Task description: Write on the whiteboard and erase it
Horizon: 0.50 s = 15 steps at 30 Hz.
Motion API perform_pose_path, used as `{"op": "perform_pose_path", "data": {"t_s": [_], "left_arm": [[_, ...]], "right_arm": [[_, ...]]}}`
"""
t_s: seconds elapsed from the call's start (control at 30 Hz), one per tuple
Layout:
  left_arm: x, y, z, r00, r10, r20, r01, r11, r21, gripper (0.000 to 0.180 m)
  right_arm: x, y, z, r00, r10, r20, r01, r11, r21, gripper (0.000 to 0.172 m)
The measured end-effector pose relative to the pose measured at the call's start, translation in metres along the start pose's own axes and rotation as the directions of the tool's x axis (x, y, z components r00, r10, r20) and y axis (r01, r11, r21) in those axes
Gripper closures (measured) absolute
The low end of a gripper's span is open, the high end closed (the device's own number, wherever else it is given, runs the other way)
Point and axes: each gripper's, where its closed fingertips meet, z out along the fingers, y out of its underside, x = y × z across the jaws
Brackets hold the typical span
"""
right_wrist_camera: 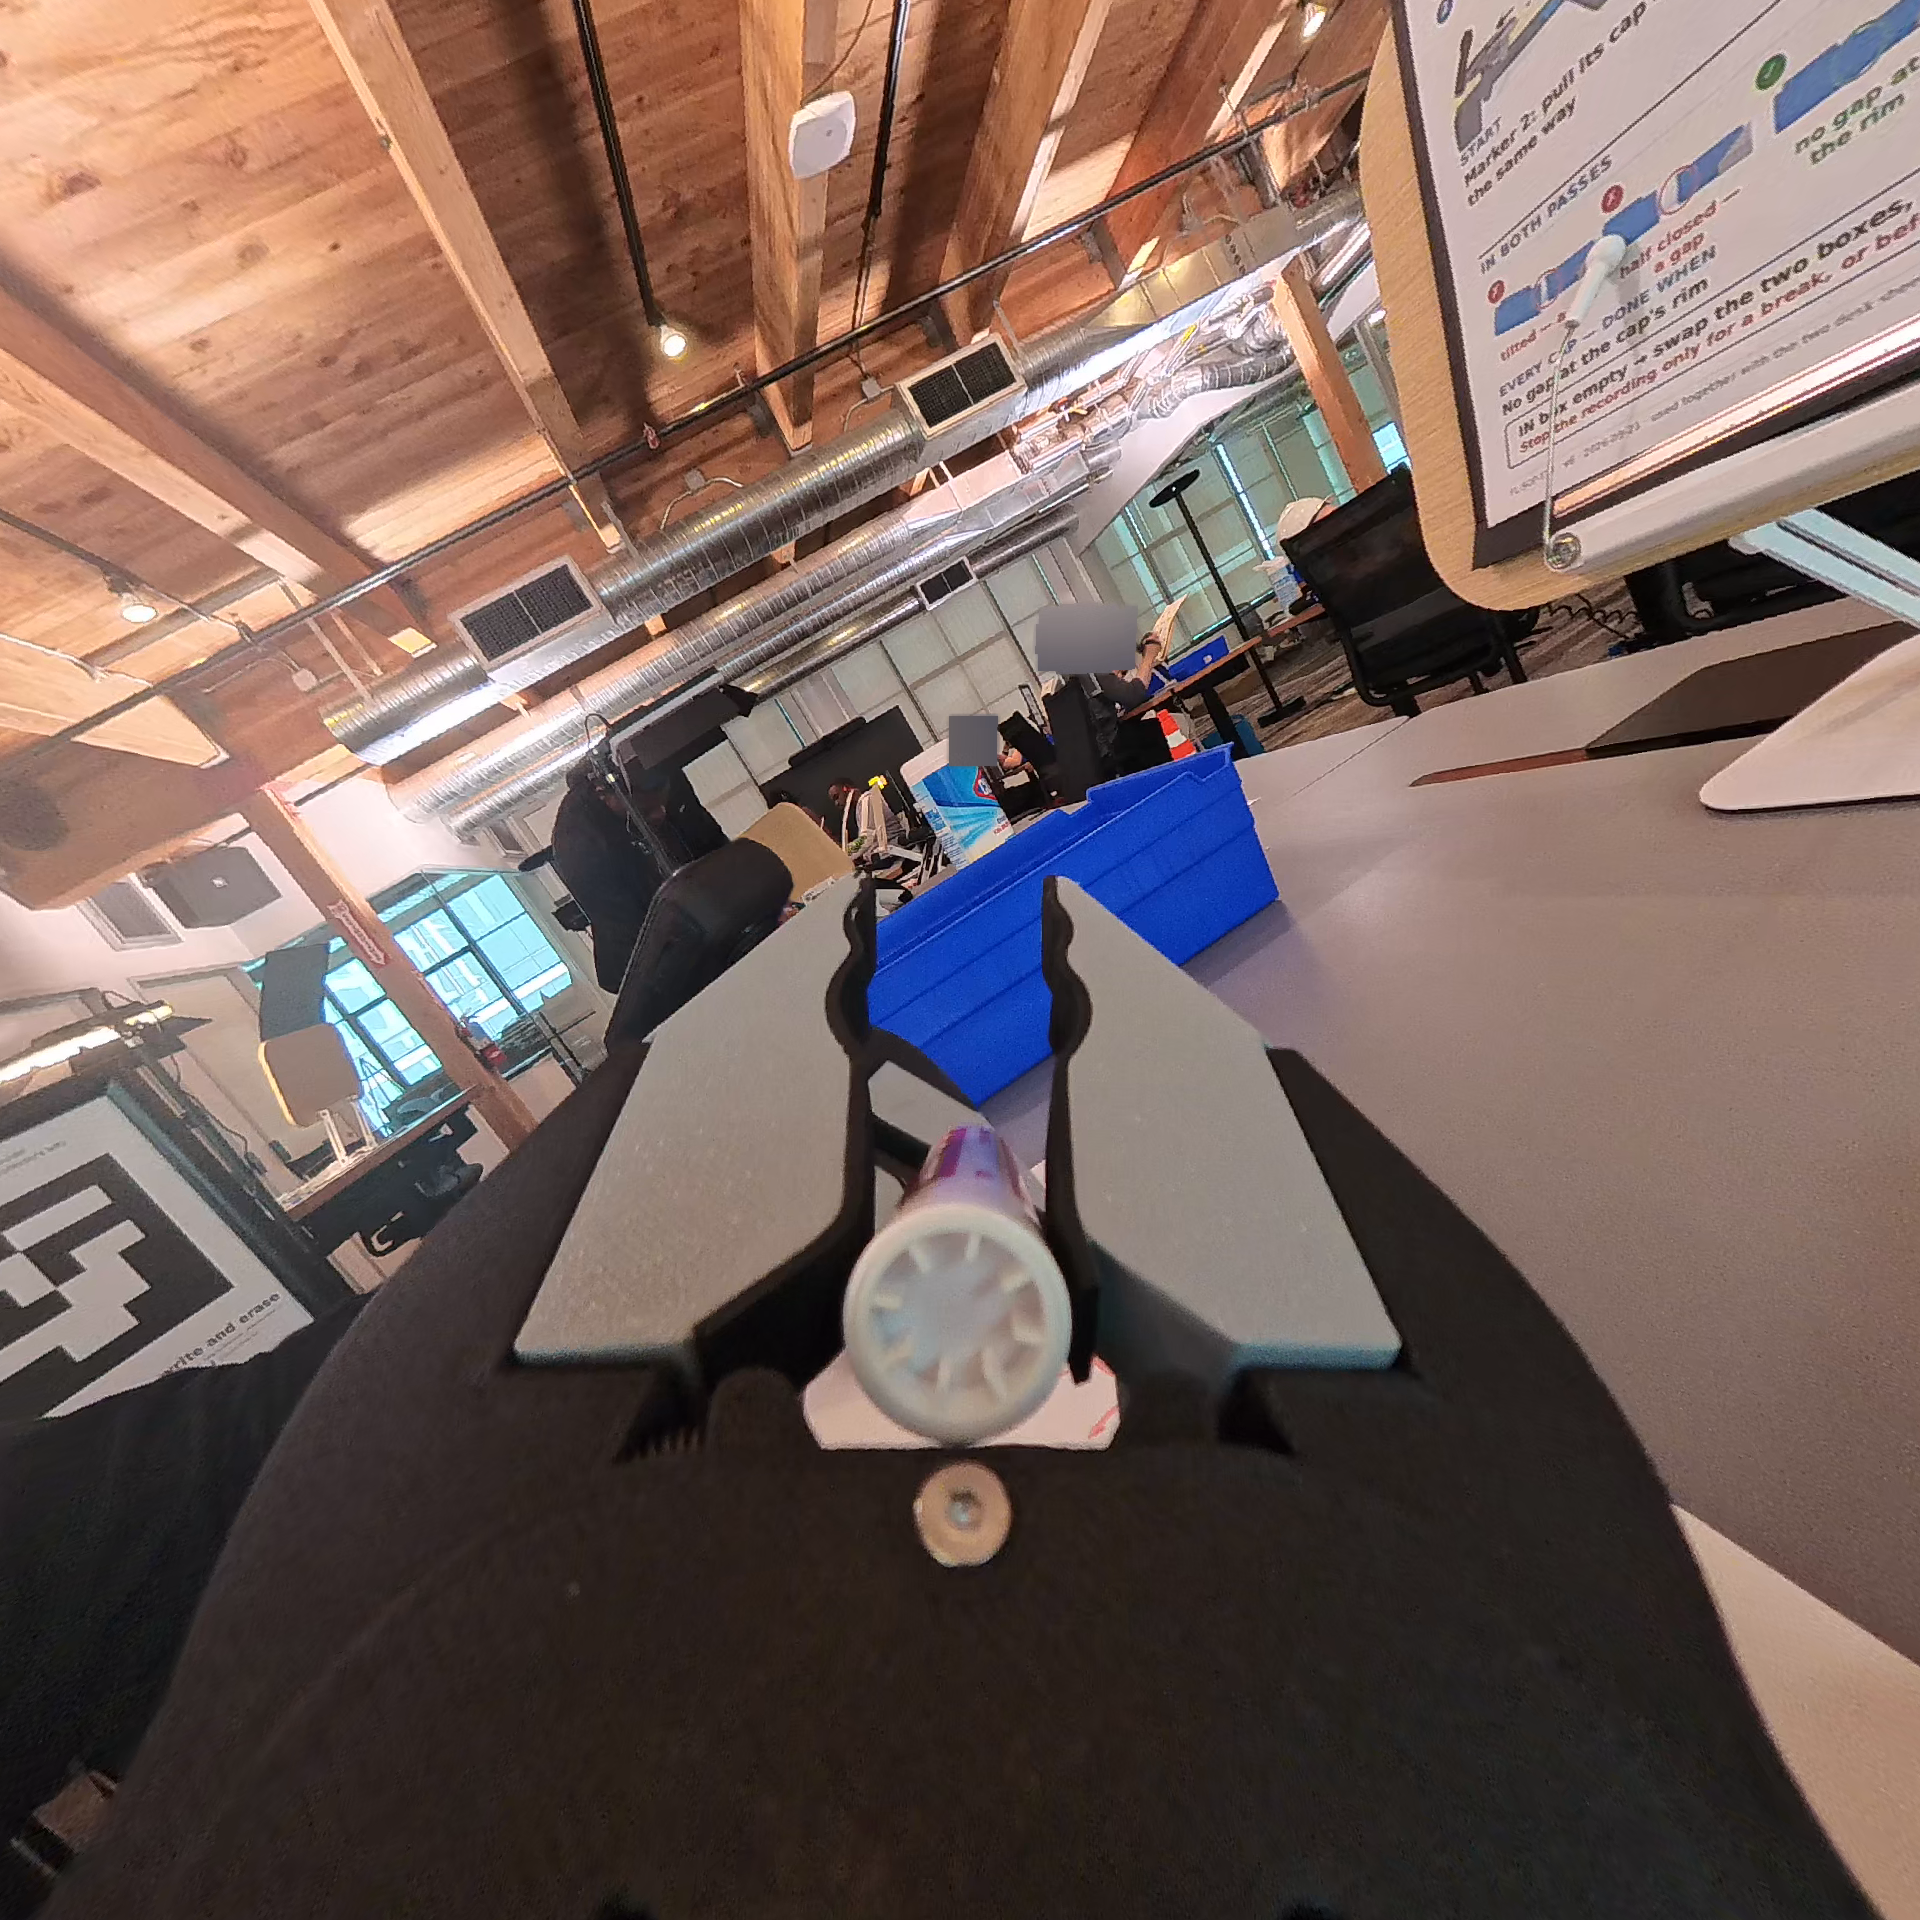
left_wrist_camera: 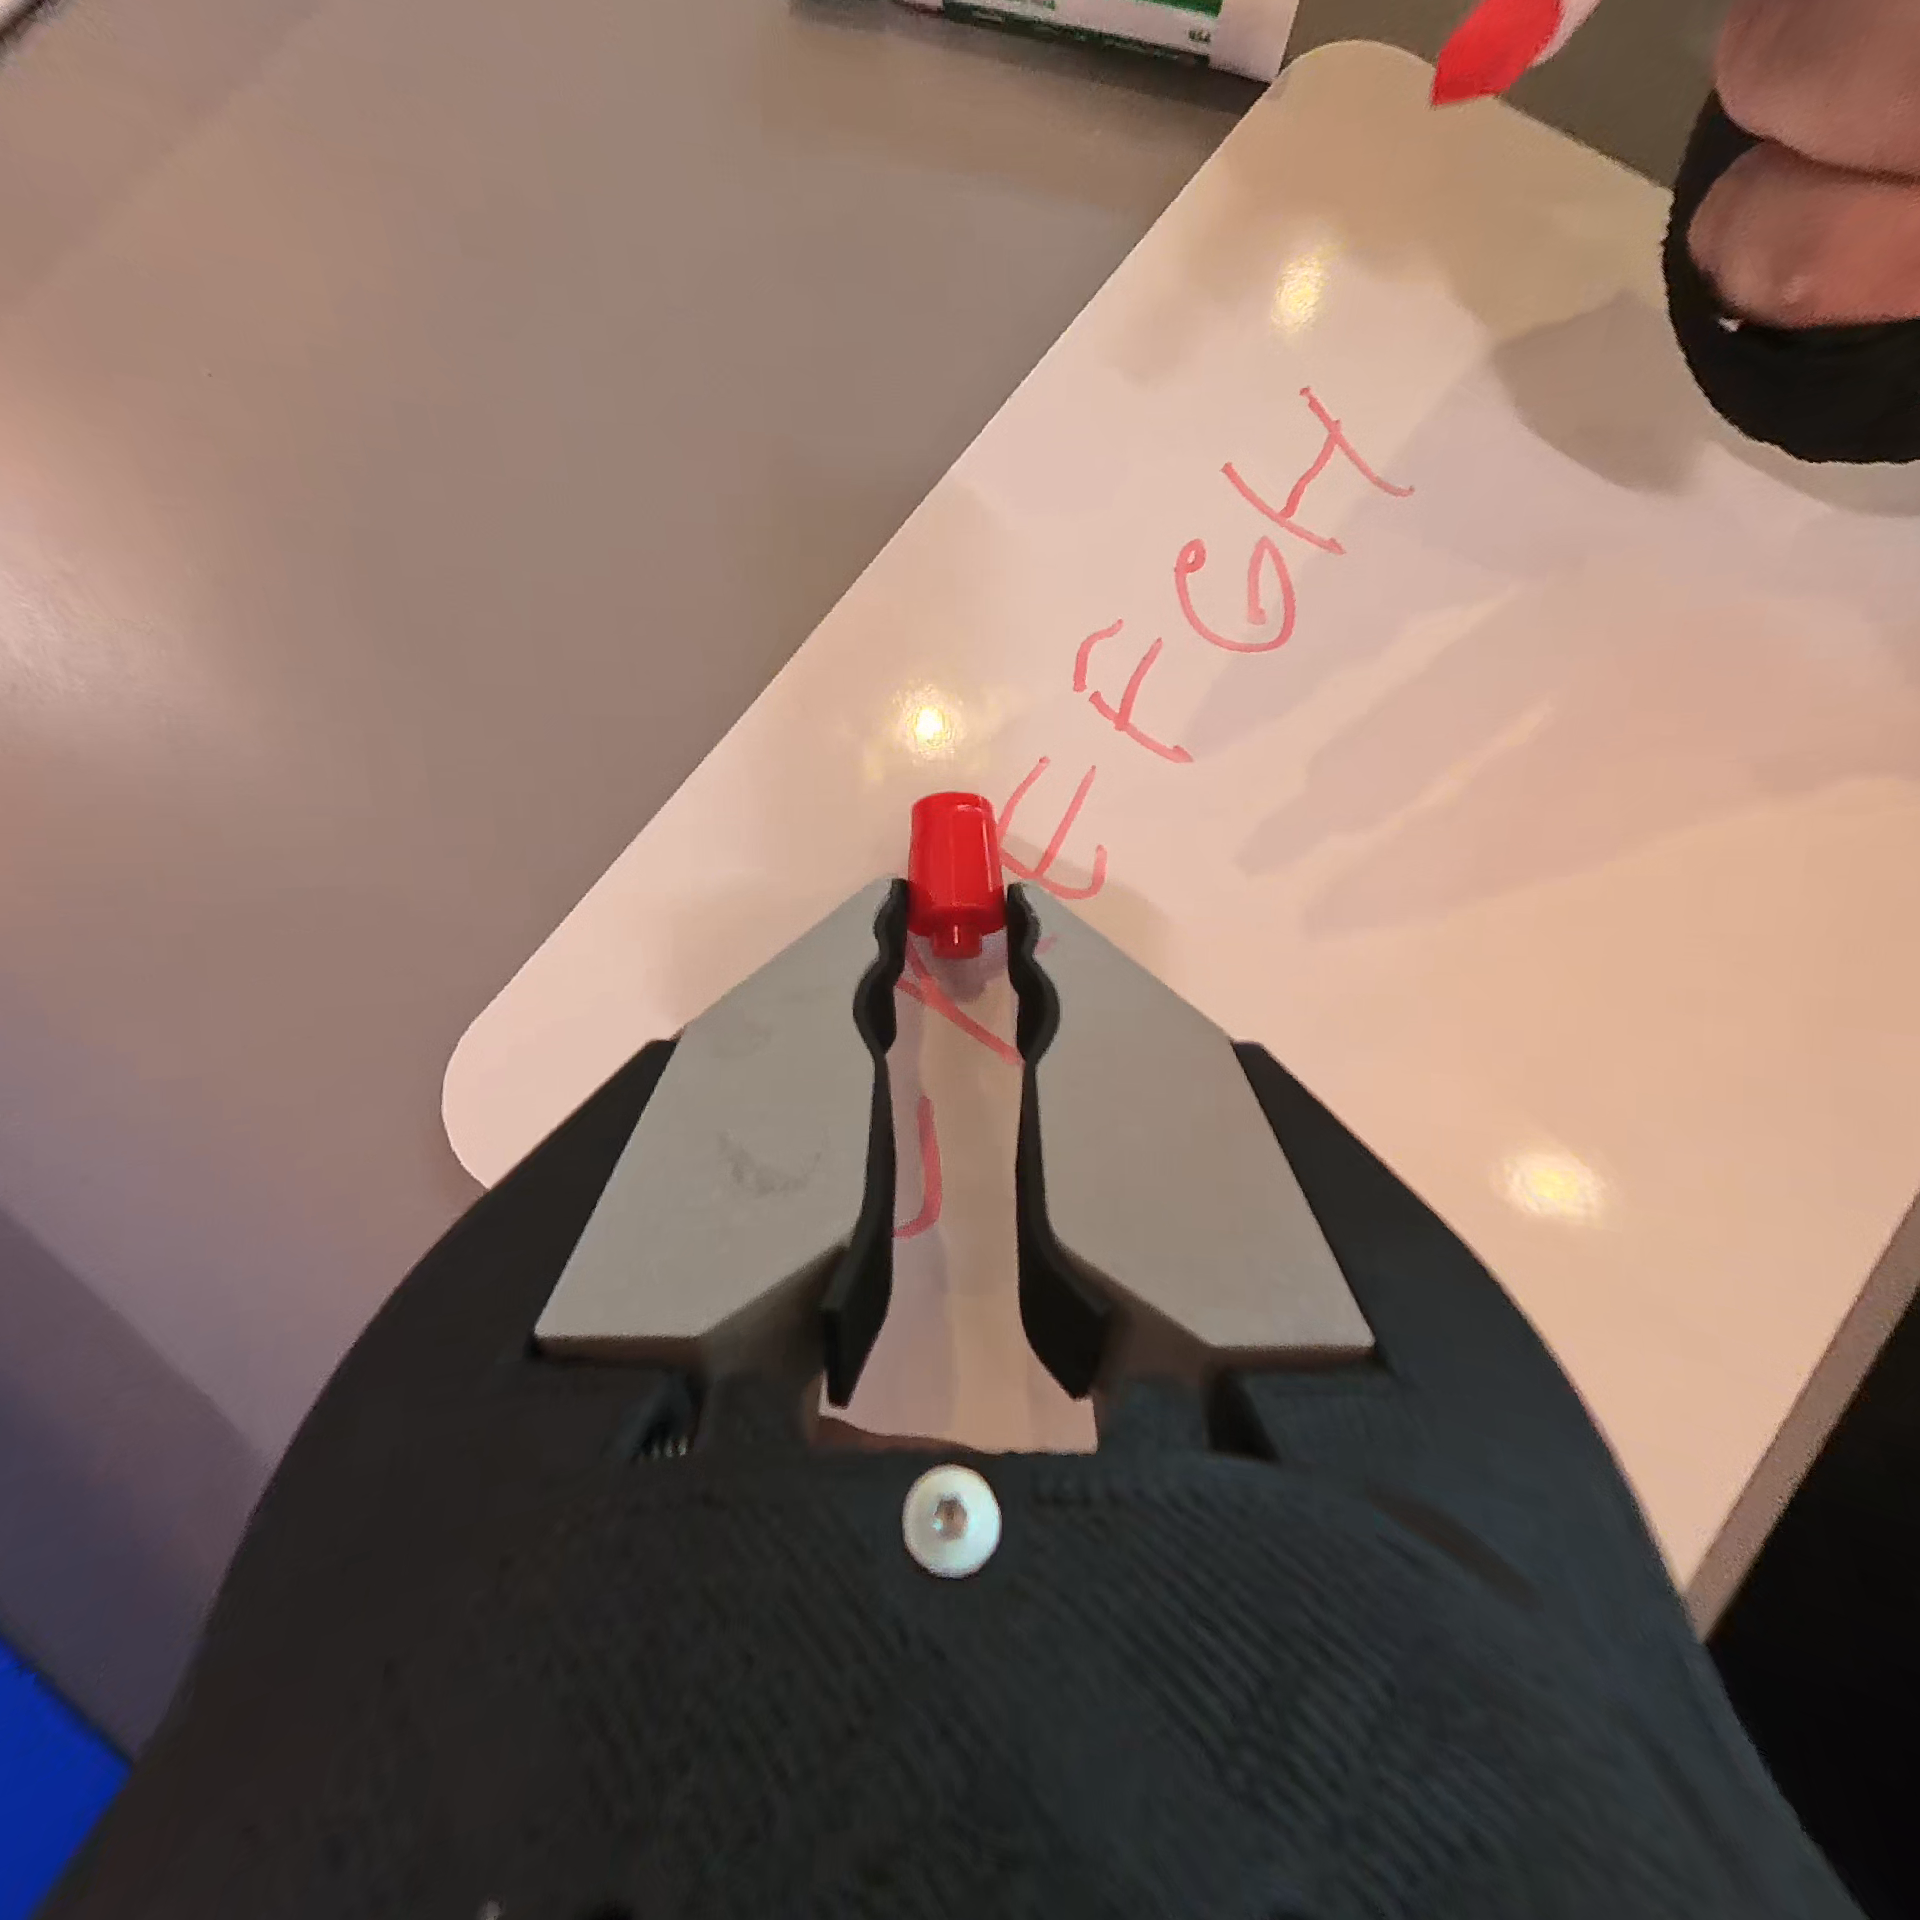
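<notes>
Currently your left tongs (left_wrist_camera: pixel 954 906) are clenched on a red marker cap (left_wrist_camera: pixel 954 871), both black pads pressing its sides at the very tips, the cap standing out beyond the fingertips over the whiteboard (left_wrist_camera: pixel 1558 935). That whiteboard lies flat on the grey tabletop (left_wrist_camera: pixel 416 416), running from near left to far right, with red handwriting (left_wrist_camera: pixel 1247 603) along it; part of the writing shows between the left fingers. At the far right of the left wrist view, the red marker tip (left_wrist_camera: pixel 1481 52) hangs over the board's far corner, beside a hand (left_wrist_camera: pixel 1829 187) in a black fingerless glove. A green and white box (left_wrist_camera: pixel 1101 31) sits on the tabletop past the board. Your right tongs (right_wrist_camera: pixel 956 935) hold the white marker (right_wrist_camera: pixel 961 1320) deep between the fingers, near the base, its round back end facing the camera; whether the pads press it cannot be told for certain. Beyond them, a blue bin (right_wrist_camera: pixel 1091 925) rests on the tabletop, with a stand-mounted instruction sheet (right_wrist_camera: pixel 1683 260) at far right.
</notes>
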Motion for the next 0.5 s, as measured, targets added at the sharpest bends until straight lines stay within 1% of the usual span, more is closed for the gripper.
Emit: {"op": "perform_pose_path", "data": {"t_s": [0.07,0.13,0.2,0.27,0.33,0.4,0.5], "left_arm": [[0.001,-0.008,-0.003,1.000,0.022,-0.008,-0.021,0.998,0.052,0.164],[0.004,-0.021,-0.008,0.998,0.050,-0.030,-0.046,0.989,0.139,0.164],[0.013,-0.034,-0.015,0.991,0.101,-0.083,-0.078,0.967,0.242,0.164],[0.024,-0.044,-0.024,0.980,0.142,-0.142,-0.085,0.934,0.346,0.164],[0.026,-0.053,-0.031,0.975,0.162,-0.154,-0.079,0.896,0.437,0.164],[0.032,-0.061,-0.040,0.965,0.201,-0.168,-0.084,0.844,0.530,0.164],[0.040,-0.062,-0.047,0.949,0.254,-0.185,-0.103,0.807,0.582,0.164]], "right_arm": [[0.000,0.001,0.000,1.000,0.007,0.006,-0.007,1.000,-0.004,0.142],[-0.001,0.000,0.000,1.000,0.017,0.018,-0.017,1.000,-0.004,0.142],[-0.002,0.000,0.000,0.999,0.022,0.028,-0.022,1.000,-0.006,0.142],[-0.010,0.002,0.002,0.997,0.034,0.076,-0.032,0.999,-0.022,0.142],[-0.020,0.008,0.006,0.990,0.052,0.132,-0.045,0.997,-0.059,0.142],[-0.024,0.015,0.009,0.989,0.036,0.145,-0.021,0.994,-0.106,0.142],[-0.033,0.017,0.010,0.985,-0.013,0.173,0.036,0.991,-0.130,0.142]]}}
